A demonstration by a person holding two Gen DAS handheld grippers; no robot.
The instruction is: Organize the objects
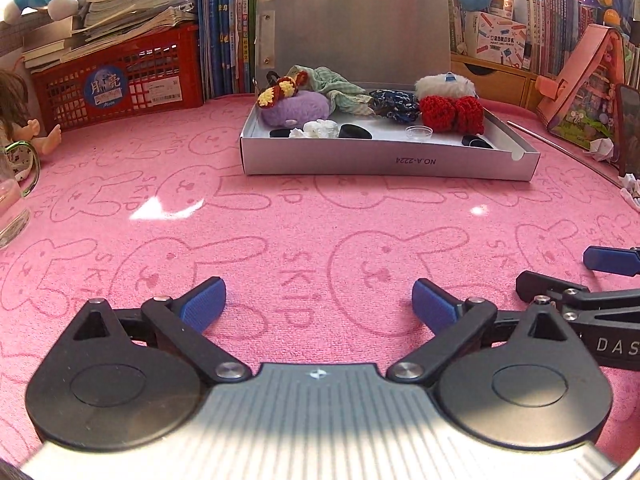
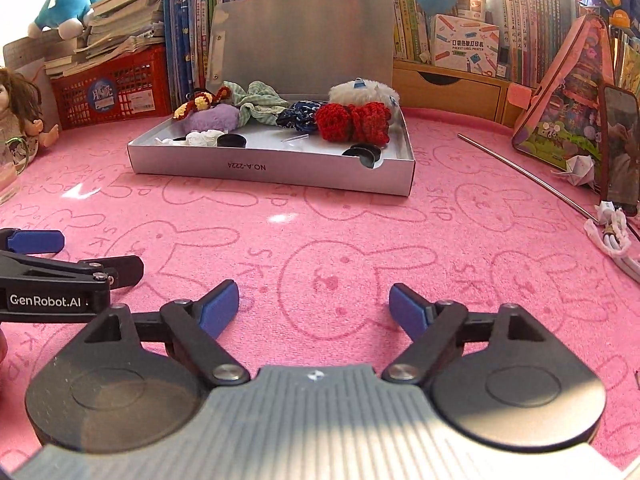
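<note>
A pink cloth [image 1: 304, 216] printed with rabbits is spread over the desk, and books [image 1: 224, 28] are lined up along the far edge behind a red basket [image 1: 120, 84] at the far left. A shallow silver box [image 1: 388, 160] is set toward the far middle of the desk, its lid [image 1: 360, 28] propped upright behind it. Inside, along the back wall, a purple plush [image 1: 296, 108] topped by a striped knit toy [image 1: 280, 88], a green cloth [image 1: 340, 88], a dark blue scrunchie [image 1: 394, 104], a red knit bow [image 1: 452, 114] and a white fluffy piece [image 1: 444, 84] are packed together. Nearer the front wall, black rings [image 1: 354, 132] and a white flower [image 1: 320, 128] are laid. A metal rod [image 2: 524, 176] and a phone [image 2: 620, 148] are seen toward the right edge, and a doll [image 2: 20, 112] at the left edge. The left gripper [image 1: 318, 304] is held low over the near middle of the cloth, its fingers spread wide with nothing between them. The right gripper [image 2: 314, 306] is held just beside it, likewise parted and empty.
</note>
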